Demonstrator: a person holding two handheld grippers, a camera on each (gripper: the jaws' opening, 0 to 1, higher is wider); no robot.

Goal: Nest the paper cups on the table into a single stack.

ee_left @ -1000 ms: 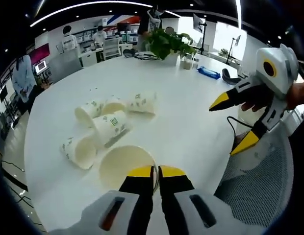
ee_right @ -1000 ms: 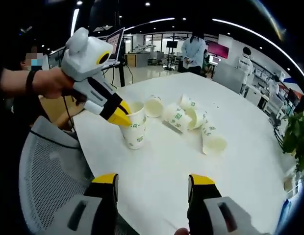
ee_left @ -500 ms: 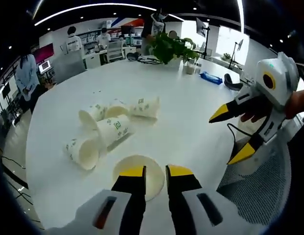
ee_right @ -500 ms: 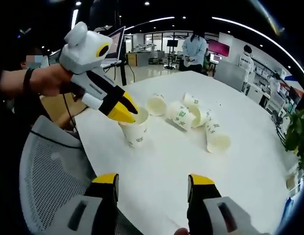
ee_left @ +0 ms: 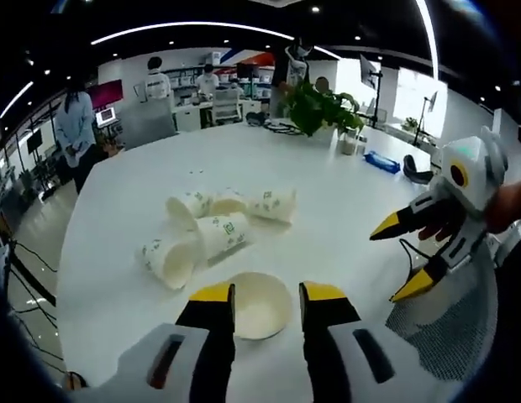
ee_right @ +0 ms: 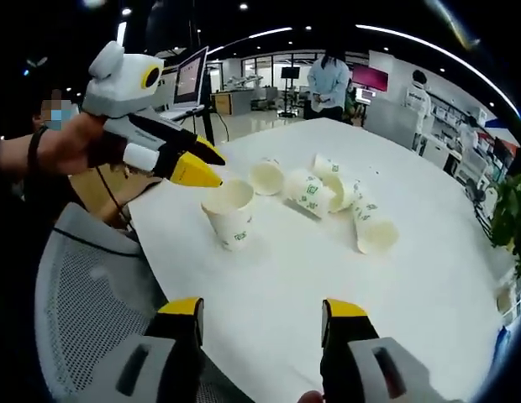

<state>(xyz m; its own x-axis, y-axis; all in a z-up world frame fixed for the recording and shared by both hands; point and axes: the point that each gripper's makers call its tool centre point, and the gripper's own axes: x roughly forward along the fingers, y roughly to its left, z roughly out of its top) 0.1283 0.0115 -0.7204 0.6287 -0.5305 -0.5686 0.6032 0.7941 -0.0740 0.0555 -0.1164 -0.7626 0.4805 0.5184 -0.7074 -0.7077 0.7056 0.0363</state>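
Left tool [ee_left: 266,295] released, lifted; upright cup [ee_left: 259,304] below jaws.

1. My right gripper [ee_right: 263,323] reaches in from the bottom of the right gripper view, yellow-tipped jaws spread wide with nothing between them.
2. Past them stands an upright paper cup [ee_right: 230,213] on the white table [ee_right: 277,285], mouth up, near the table's edge.
3. My left gripper [ee_right: 208,166] hangs just above and beside that cup's rim, jaws parted and off the cup.
4. Beyond the upright cup lie the tipped cups [ee_right: 332,197]: one right behind it with its mouth toward me, the others clustered further along the table.
5. On the near side of the upright cup, off the table's edge, sits a grey mesh chair [ee_right: 84,311].
6. Far behind the cup, people [ee_right: 330,80] stand in the room.
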